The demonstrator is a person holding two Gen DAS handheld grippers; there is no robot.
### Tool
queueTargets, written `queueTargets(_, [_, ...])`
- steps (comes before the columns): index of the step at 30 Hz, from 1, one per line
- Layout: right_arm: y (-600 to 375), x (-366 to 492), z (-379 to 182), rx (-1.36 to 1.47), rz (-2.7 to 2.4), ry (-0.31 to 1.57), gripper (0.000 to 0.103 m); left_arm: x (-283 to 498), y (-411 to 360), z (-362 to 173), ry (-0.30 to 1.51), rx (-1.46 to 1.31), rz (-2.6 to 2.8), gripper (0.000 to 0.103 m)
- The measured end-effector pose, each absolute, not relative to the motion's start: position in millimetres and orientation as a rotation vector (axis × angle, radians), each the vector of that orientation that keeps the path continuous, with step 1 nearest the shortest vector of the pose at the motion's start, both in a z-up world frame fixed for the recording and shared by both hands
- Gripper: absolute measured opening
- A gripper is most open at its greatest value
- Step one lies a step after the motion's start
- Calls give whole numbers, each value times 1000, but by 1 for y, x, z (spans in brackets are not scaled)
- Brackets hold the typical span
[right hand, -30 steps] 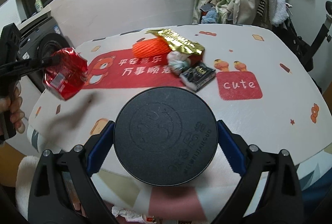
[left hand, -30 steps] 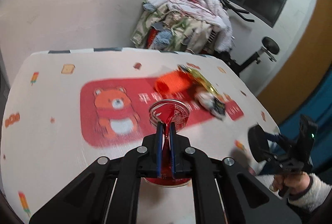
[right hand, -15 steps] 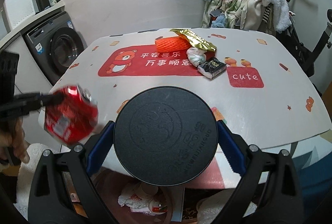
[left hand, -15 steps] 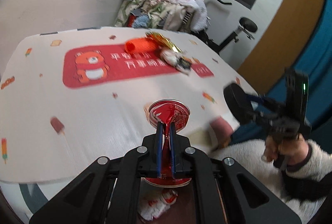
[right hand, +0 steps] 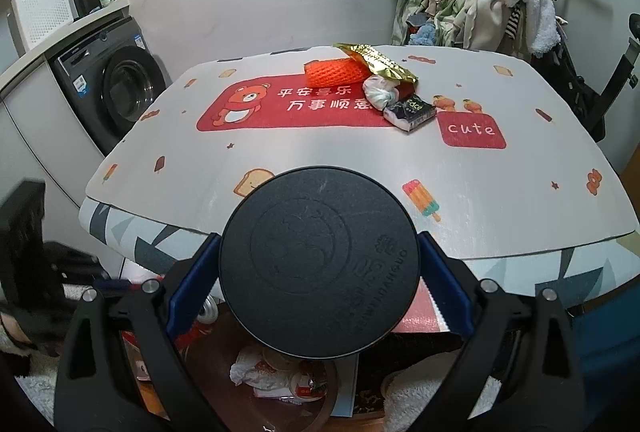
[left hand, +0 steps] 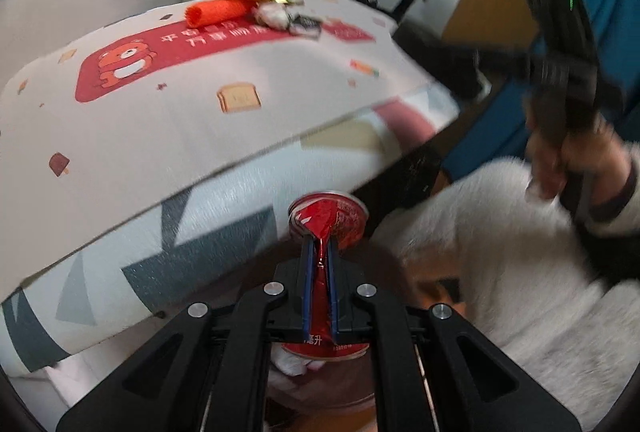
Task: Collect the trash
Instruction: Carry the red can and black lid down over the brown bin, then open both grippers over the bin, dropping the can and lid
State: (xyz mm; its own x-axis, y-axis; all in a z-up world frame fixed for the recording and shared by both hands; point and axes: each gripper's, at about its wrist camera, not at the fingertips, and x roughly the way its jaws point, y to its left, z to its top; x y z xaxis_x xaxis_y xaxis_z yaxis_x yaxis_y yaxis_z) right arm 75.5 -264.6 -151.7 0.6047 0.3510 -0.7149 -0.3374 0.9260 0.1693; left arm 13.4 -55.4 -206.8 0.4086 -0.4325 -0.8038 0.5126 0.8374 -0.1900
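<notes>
My left gripper [left hand: 320, 252] is shut on a crushed red can [left hand: 326, 224], held below the table's front edge over a brown bin [right hand: 216, 348] that has wrappers in it. The can's silver end [right hand: 206, 312] shows in the right wrist view beside the lid. My right gripper [right hand: 316, 272] is shut on a round black lid [right hand: 316, 260] in front of the table. On the table lie an orange foam net [right hand: 336, 72], a gold wrapper [right hand: 376, 62], a white crumpled wad [right hand: 380, 92] and a small dark packet [right hand: 410, 110].
The table [right hand: 320, 156] has a bear-print cloth and a draped front edge. A washing machine [right hand: 120, 88] stands on the left, a clothes pile [right hand: 480, 4] behind. A hand [left hand: 568, 160] in a white fluffy sleeve [left hand: 500, 252] is at the right.
My left gripper carried the can from above the tabletop out past the front edge and down beside the bin. The right gripper drew back a little from the table with the lid.
</notes>
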Motion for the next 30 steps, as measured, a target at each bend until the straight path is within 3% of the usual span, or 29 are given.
queueTargets(7, [-263, 76, -160, 23, 399, 851, 93, 5, -73, -251, 1065, 212, -598, 7])
queueTargets(15, [-261, 73, -169, 20, 401, 871, 93, 12, -64, -260, 1098, 173, -569, 8])
queueTargets(17, [-261, 71, -171, 19, 401, 875, 93, 12, -60, -259, 1098, 147, -569, 22])
queueTargets(18, [-260, 70, -172, 17, 402, 876, 93, 11, -56, -255, 1074, 135, -557, 46])
queueTargets(19, [-260, 70, -173, 15, 403, 876, 93, 9, -52, -249, 1041, 125, -542, 64])
queueTargets(21, [-260, 67, -176, 10, 409, 878, 93, 6, -44, -236, 980, 91, -533, 68])
queueTargets(24, [-256, 61, -184, 1, 422, 897, 93, -1, -28, -213, 886, 41, -477, 83])
queueTargets(30, [-240, 50, -202, -39, 468, 934, 93, -17, -10, -187, 776, 37, -404, 91])
